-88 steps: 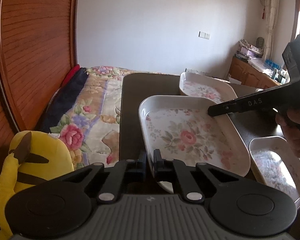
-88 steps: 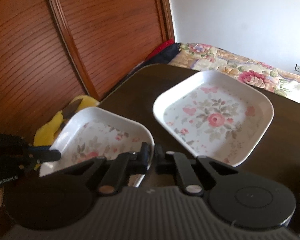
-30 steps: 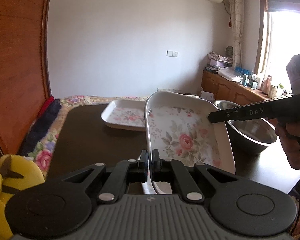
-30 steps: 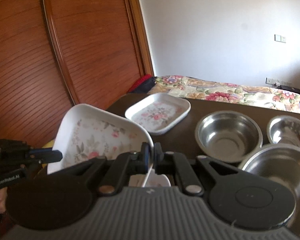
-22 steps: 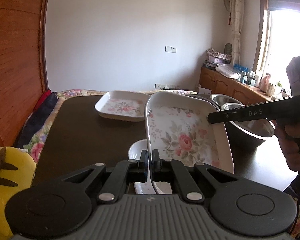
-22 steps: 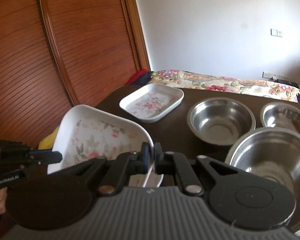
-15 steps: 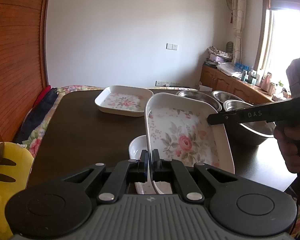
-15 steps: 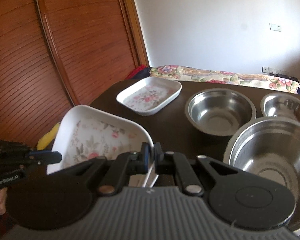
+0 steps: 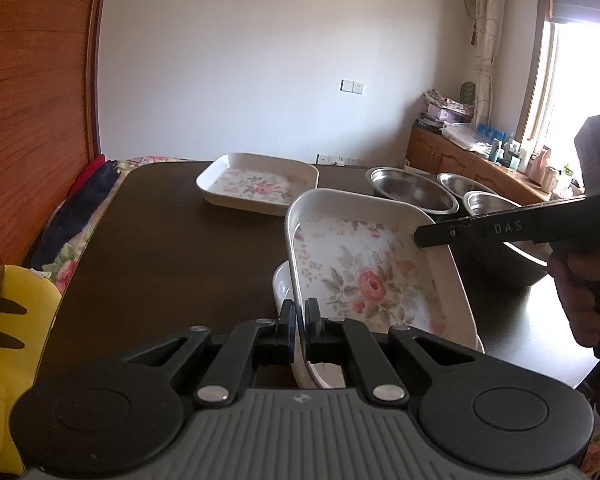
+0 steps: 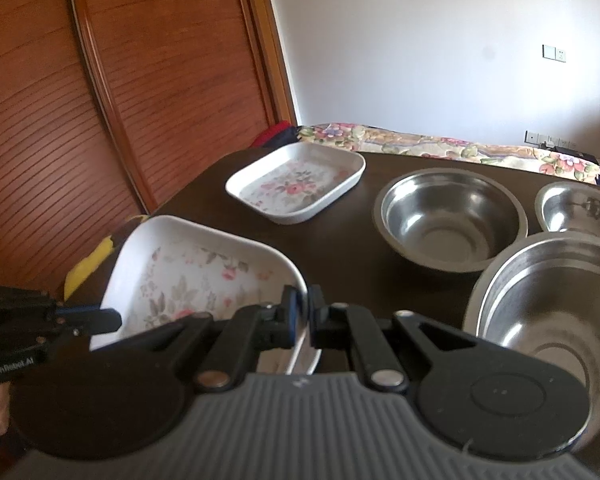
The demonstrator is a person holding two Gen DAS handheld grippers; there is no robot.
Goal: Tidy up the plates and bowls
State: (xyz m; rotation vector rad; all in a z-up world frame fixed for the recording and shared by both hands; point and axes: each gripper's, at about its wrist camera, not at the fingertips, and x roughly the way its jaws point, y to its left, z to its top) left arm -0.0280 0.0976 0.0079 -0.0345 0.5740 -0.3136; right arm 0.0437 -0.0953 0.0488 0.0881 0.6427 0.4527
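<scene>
A white square plate with a rose pattern hangs tilted just above the dark table. My left gripper is shut on its near rim, and my right gripper is shut on its right rim. In the right wrist view the same plate sits between my right gripper and my left gripper. Another white dish lies directly beneath it, mostly hidden. A matching floral plate rests farther back.
Three steel bowls stand on the table's right side. A yellow plush toy sits off the left edge, before a wooden sliding door. A floral bed lies beyond the table. A hand holds the right gripper.
Both grippers have carried the floral plate across the table and lowered it over the white dish. The far plate and the steel bowls have come into view.
</scene>
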